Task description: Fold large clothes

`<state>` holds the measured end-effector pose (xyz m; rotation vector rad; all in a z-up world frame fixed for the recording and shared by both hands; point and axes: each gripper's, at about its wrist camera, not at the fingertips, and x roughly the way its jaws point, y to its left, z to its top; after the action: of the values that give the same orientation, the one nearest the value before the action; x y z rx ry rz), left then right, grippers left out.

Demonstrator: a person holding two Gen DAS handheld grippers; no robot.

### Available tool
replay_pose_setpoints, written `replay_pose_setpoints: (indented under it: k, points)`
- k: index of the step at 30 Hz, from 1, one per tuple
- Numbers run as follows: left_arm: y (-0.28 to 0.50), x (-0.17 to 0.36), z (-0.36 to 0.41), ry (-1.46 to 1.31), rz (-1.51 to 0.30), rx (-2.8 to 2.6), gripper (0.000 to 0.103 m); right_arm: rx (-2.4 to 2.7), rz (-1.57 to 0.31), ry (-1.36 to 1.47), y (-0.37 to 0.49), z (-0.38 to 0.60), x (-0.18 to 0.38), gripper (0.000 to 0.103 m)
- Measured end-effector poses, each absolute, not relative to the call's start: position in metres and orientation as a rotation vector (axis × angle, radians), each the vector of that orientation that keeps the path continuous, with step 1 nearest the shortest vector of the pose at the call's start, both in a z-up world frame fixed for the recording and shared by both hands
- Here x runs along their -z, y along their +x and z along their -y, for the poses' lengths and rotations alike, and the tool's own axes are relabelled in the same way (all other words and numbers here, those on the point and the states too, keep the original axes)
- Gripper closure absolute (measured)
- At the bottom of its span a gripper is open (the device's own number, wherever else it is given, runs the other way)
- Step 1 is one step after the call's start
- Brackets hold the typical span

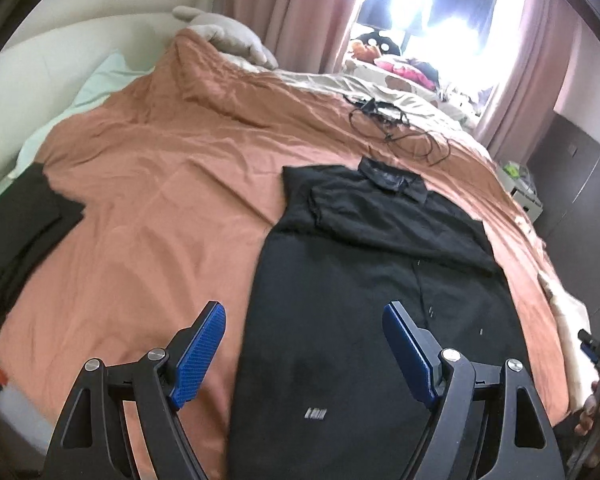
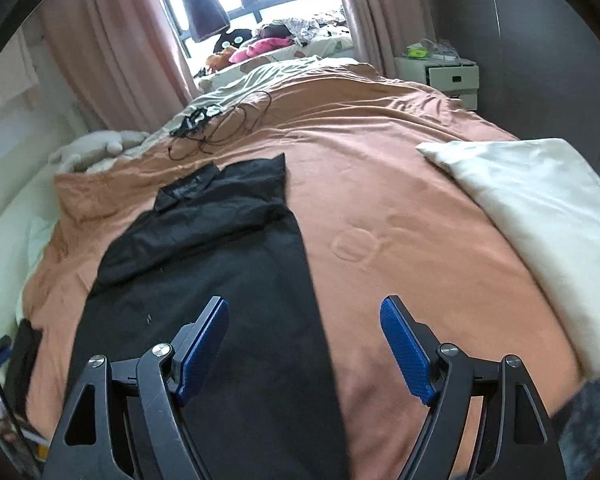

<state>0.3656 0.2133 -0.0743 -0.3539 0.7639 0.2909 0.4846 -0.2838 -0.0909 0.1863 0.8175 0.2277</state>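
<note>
The shirt (image 1: pixel 372 280) lies flat lengthwise on the bed (image 1: pixel 160 200), sides already folded in, collar toward the far edge. Thin, limp and light, it looks best pinched at the hem corners. Left gripper (image 1: pixel 304 348) and right gripper (image 2: pixel 304 344) hover spread, empty.

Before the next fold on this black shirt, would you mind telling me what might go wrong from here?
1. The black shirt is already folded lengthwise with its sleeves tucked; a one-sided lift may spill those layers.
2. The tangled cable lies just beyond the collar and could snag.
3. Both the left gripper and right gripper are open, holding nothing, so either could also pinch the orange cover.
</note>
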Motion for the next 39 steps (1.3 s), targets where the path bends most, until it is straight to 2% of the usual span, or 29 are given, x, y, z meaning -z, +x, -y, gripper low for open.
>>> replay_pose_setpoints:
  k: [21, 25, 27, 29, 39]
  points:
    - [0.207, 0.073, -0.183, -0.377, -0.687, -0.277, 0.021, -0.314, -0.814, 0.201, 0.341, 0.332, 0.113, 0.021]
    - [0.18, 0.068, -0.171, -0.364, -0.668, -0.277, 0.01, -0.32, -0.808, 0.206, 0.316, 0.341, 0.113, 0.016]
    - [0.166, 0.066, -0.168, -0.365, -0.652, -0.278, 0.004, -0.322, -0.807, 0.206, 0.307, 0.343, 0.112, 0.006]
    - [0.158, 0.065, -0.168, -0.371, -0.644, -0.277, 0.001, -0.325, -0.807, 0.207, 0.3, 0.347, 0.111, 0.0]
    - [0.142, 0.095, -0.189, -0.472, -0.671, -0.259, 0.001, -0.349, -0.839, 0.196, 0.286, 0.346, 0.121, 0.0]
